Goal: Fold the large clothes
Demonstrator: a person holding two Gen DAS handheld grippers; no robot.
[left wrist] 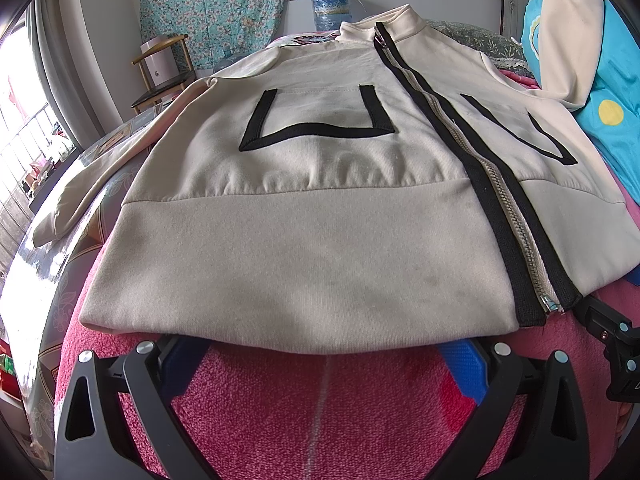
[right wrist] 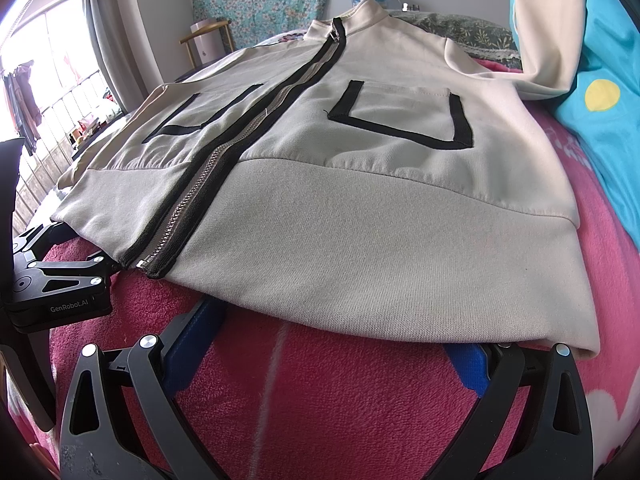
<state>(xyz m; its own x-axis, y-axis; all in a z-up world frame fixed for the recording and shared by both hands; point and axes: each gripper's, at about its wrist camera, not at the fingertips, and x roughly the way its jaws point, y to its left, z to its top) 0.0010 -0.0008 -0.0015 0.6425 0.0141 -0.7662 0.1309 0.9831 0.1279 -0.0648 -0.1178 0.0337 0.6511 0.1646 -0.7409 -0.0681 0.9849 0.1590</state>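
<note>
A cream zip-up jacket [left wrist: 304, 248] with black zipper bands and black-trimmed pockets lies flat, front up, on a pink fleece blanket [left wrist: 320, 408]. It also shows in the right wrist view [right wrist: 384, 240]. My left gripper [left wrist: 324, 348] is open, its blue-padded fingers [left wrist: 464, 368] spread wide, tips hidden under the left half of the hem. My right gripper [right wrist: 336, 344] is open too, fingers [right wrist: 468, 364] wide apart, tips under the right half of the hem. The left sleeve [left wrist: 80, 184] stretches out sideways. The right sleeve [right wrist: 548, 28] lies up over a blue pillow.
A blue pillow [right wrist: 608, 92] lies at the right. A patterned sheet [left wrist: 80, 240] covers the left side by a bright window. A wooden chair [left wrist: 164, 76], a water jug [left wrist: 332, 4] and a floral cloth [left wrist: 216, 4] stand at the back. The other gripper's body [right wrist: 56, 280] sits beside the zipper's end.
</note>
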